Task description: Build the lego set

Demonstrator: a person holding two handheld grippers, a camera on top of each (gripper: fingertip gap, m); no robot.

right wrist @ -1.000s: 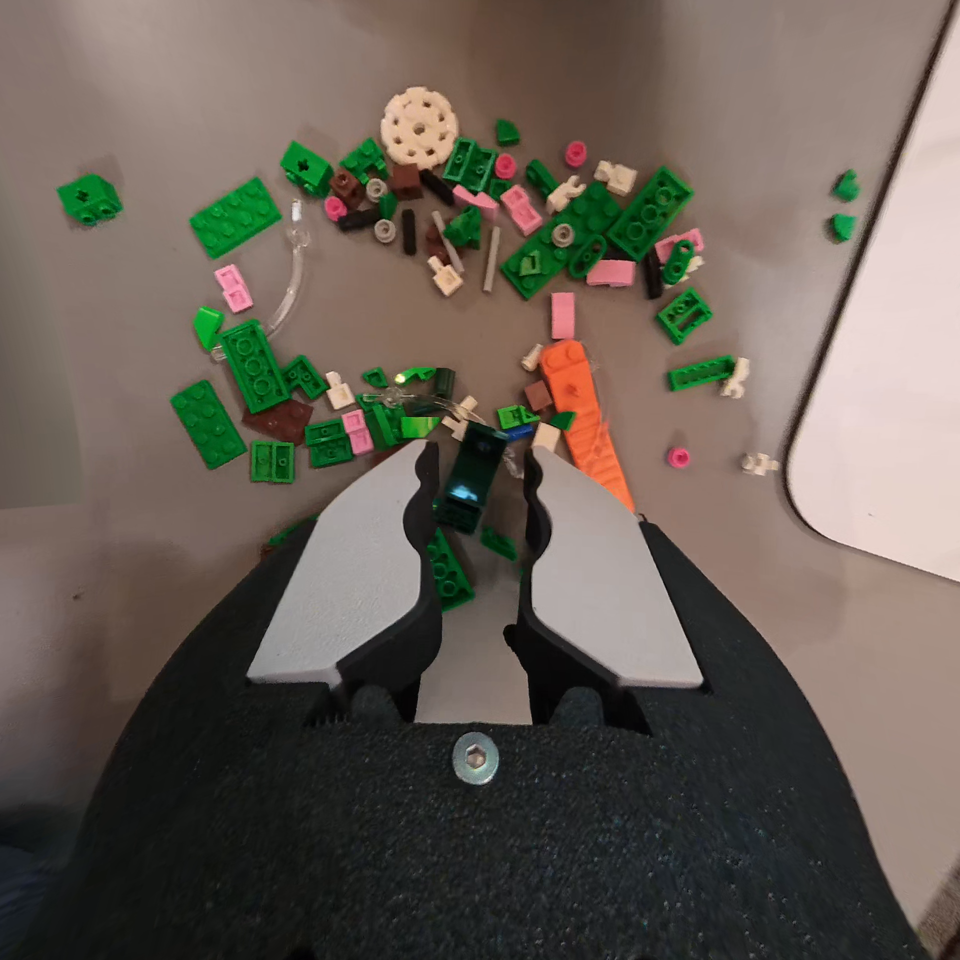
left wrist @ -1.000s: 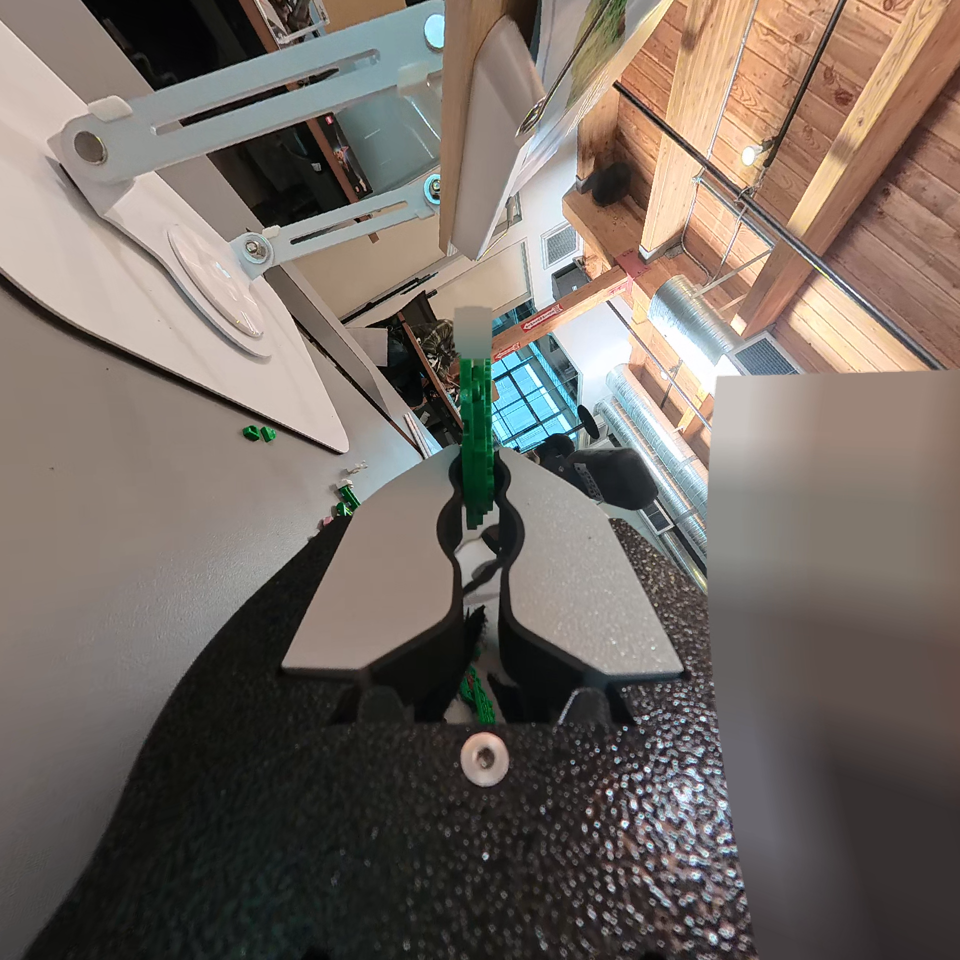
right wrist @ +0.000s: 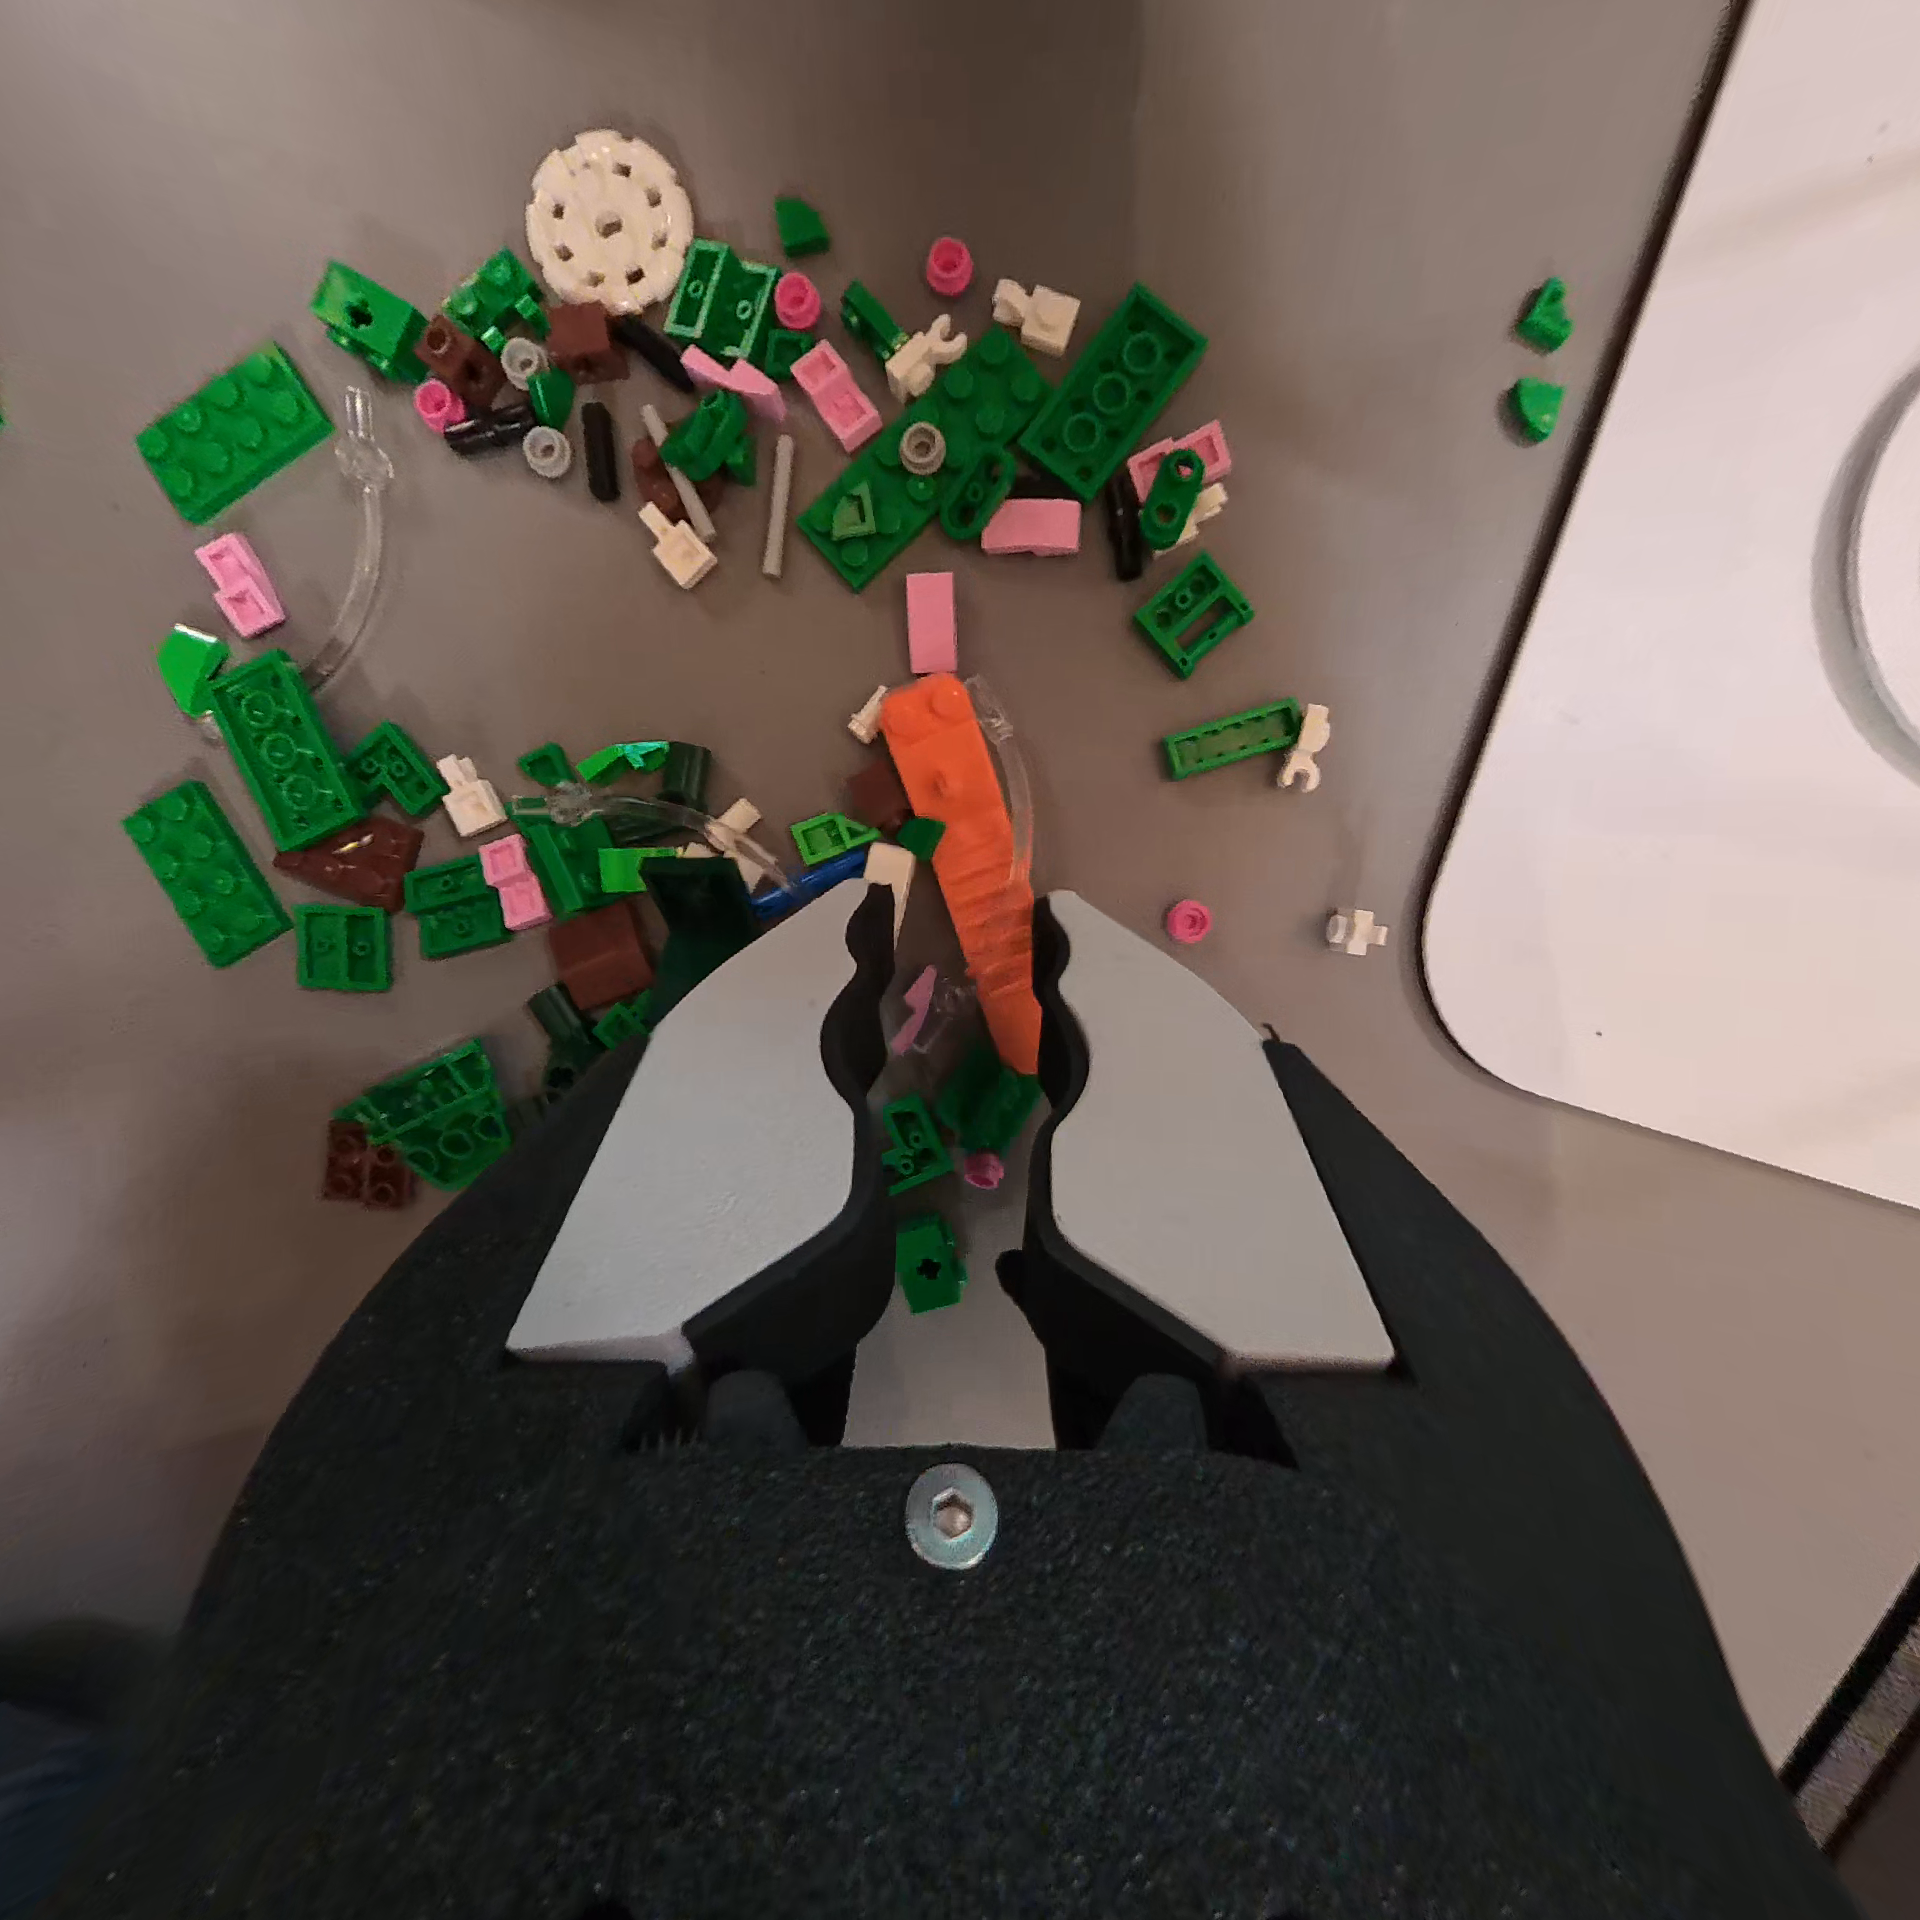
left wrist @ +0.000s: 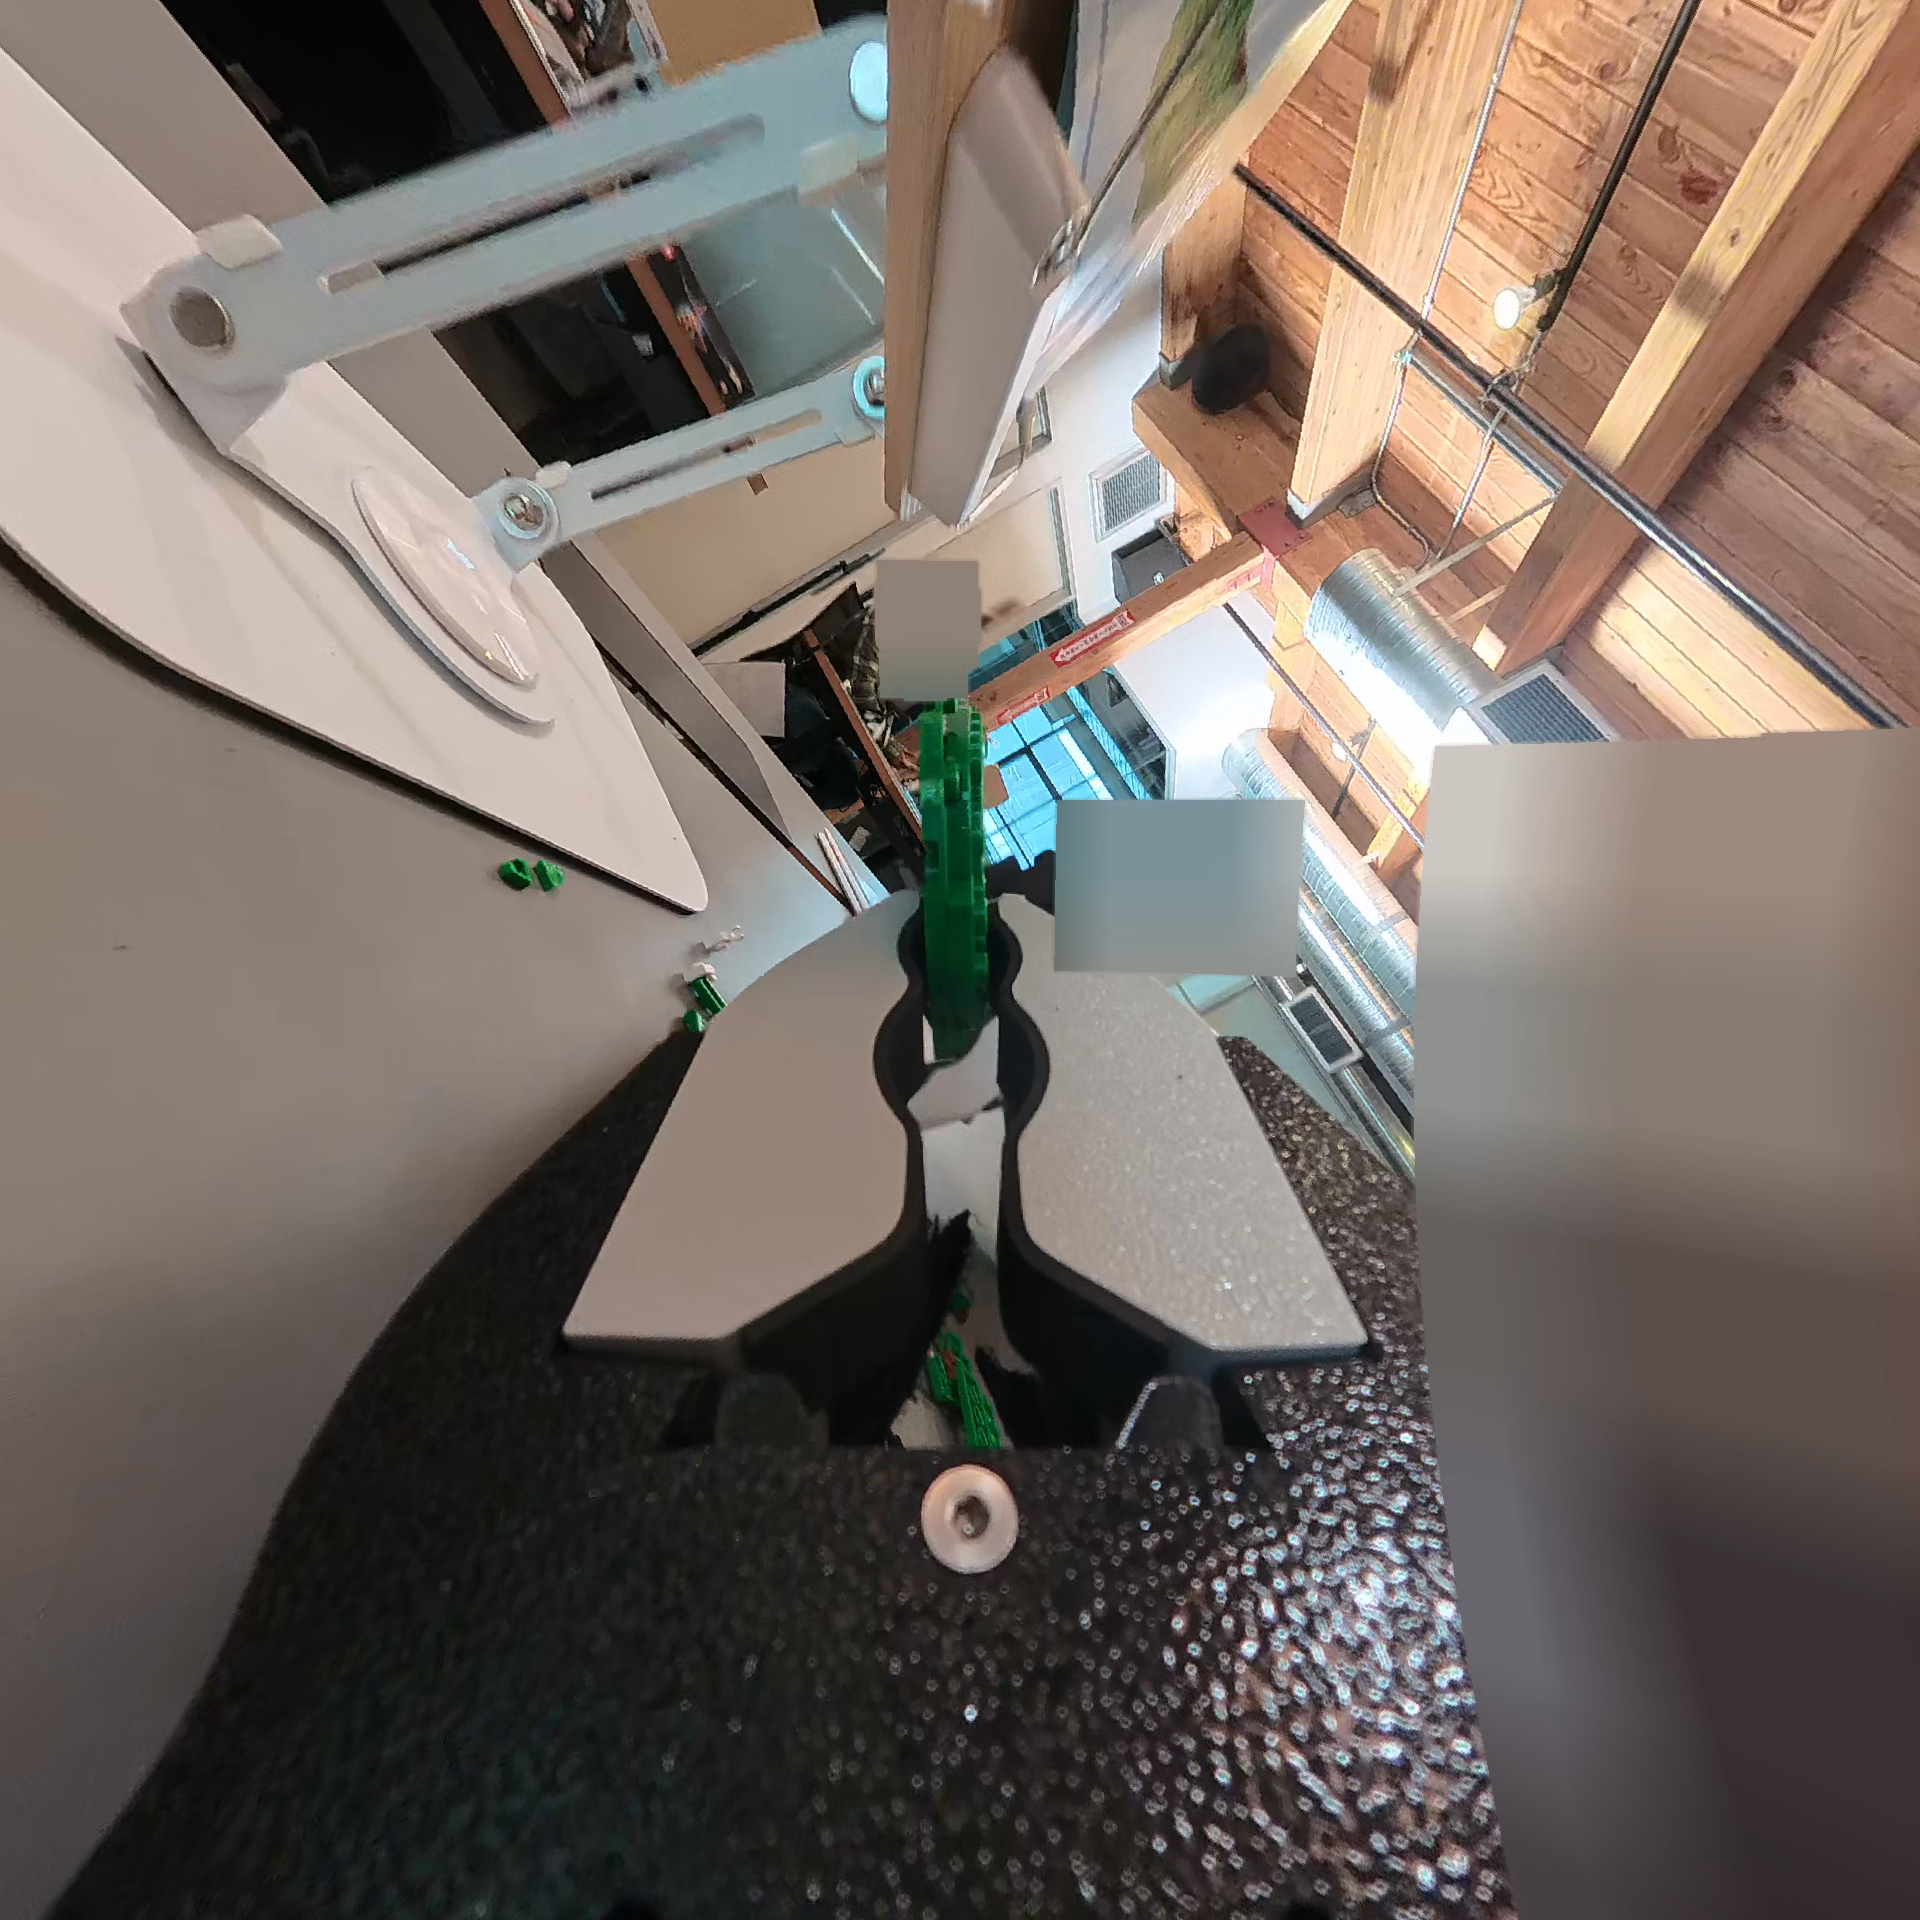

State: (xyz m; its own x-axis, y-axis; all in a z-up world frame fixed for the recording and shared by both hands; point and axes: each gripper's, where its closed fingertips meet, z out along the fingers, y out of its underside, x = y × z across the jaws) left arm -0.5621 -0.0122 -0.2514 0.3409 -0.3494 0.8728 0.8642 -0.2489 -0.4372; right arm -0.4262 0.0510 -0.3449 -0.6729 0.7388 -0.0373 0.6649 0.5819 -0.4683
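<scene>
A grey counter [left wrist: 260, 1091] fills the left of the left wrist view, with a white board [left wrist: 312, 644] lying on it that carries a white jointed stand [left wrist: 499, 260]. Beyond it the room opens to a timber ceiling [left wrist: 1714, 364] with heavy wooden beams [left wrist: 1382, 239], a dark pipe [left wrist: 1662, 530], a silver duct [left wrist: 1382, 644], a lit bulb [left wrist: 1504, 304] and bright windows [left wrist: 1049, 779].

One white wheel [right wrist: 609, 220]. One orange tool [right wrist: 961, 831]. Four pink round studs [right wrist: 948, 264]. Two clear bent rods [right wrist: 358, 561]. Two small green bits [right wrist: 1538, 358] near the grey table's [right wrist: 1299, 156] right edge.
</scene>
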